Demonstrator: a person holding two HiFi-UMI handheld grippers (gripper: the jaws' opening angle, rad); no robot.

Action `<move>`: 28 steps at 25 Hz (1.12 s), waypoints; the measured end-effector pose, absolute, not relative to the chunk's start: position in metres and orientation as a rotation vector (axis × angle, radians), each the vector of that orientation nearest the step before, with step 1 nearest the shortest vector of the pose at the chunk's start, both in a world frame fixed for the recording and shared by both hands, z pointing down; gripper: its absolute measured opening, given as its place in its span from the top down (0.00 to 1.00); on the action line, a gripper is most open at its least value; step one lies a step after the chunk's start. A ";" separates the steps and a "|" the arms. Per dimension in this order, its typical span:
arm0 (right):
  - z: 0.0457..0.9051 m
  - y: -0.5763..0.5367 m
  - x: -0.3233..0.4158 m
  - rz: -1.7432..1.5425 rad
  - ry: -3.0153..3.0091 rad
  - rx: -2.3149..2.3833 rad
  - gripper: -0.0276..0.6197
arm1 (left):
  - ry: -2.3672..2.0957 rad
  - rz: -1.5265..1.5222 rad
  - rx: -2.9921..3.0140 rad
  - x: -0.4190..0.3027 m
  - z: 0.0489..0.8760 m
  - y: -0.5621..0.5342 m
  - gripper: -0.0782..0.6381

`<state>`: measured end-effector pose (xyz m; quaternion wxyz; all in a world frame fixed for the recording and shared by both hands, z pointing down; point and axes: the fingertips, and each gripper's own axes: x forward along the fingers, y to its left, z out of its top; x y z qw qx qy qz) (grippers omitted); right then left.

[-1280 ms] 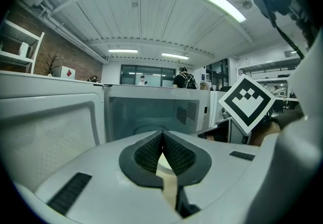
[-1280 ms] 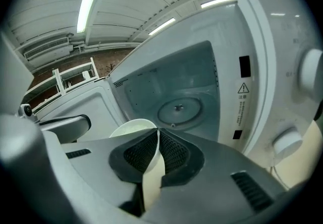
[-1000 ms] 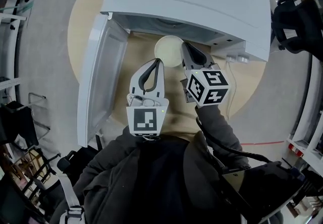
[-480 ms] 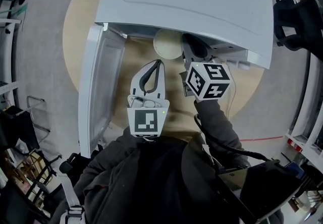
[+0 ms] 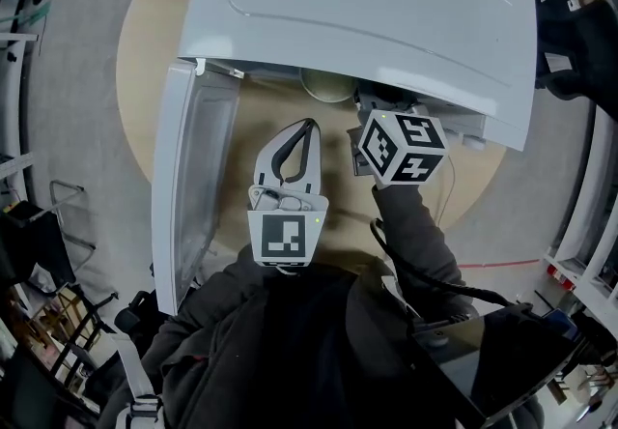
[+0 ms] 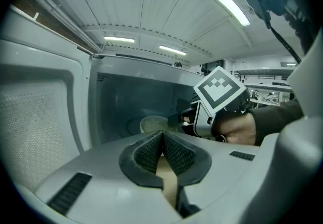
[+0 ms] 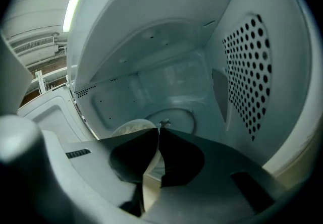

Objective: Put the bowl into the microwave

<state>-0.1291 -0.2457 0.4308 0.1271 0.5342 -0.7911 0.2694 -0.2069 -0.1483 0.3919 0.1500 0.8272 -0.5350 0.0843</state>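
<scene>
The pale bowl (image 5: 326, 86) is partly under the top edge of the white microwave (image 5: 367, 12), just inside its open cavity. My right gripper (image 5: 375, 106) reaches into the cavity and is shut on the bowl's rim; its marker cube (image 5: 403, 147) stays outside. In the right gripper view the bowl (image 7: 132, 128) sits to the left of the shut jaws of the right gripper (image 7: 159, 129), above the turntable ring (image 7: 174, 116). My left gripper (image 5: 305, 128) hangs in front of the opening, shut and empty. From the left gripper view, the left gripper (image 6: 162, 136) faces the bowl (image 6: 154, 124) in the cavity.
The microwave door (image 5: 193, 185) stands open to the left. The microwave rests on a round wooden table (image 5: 145, 41). A perforated wall (image 7: 247, 71) lines the cavity's right side. A power cable (image 5: 442, 200) runs off the table's right edge.
The right gripper has carried the bowl forward from in front of the opening into the microwave cavity. The left gripper has barely moved.
</scene>
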 end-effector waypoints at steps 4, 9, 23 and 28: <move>0.433 -0.255 -0.130 0.777 -2.299 1.577 0.93 | -1.538 0.254 2.360 -0.212 0.399 -0.151 0.88; 0.435 -0.267 -0.129 0.765 -2.299 1.614 0.93 | -1.549 0.259 2.340 -0.218 0.405 -0.156 0.88; 0.441 -0.294 -0.125 0.796 -2.288 1.701 0.93 | -1.557 0.302 2.333 -0.227 0.415 -0.160 0.88; 0.441 -0.300 -0.125 0.794 -2.297 1.714 0.92 | -1.563 0.297 2.323 -0.228 0.415 -0.161 0.88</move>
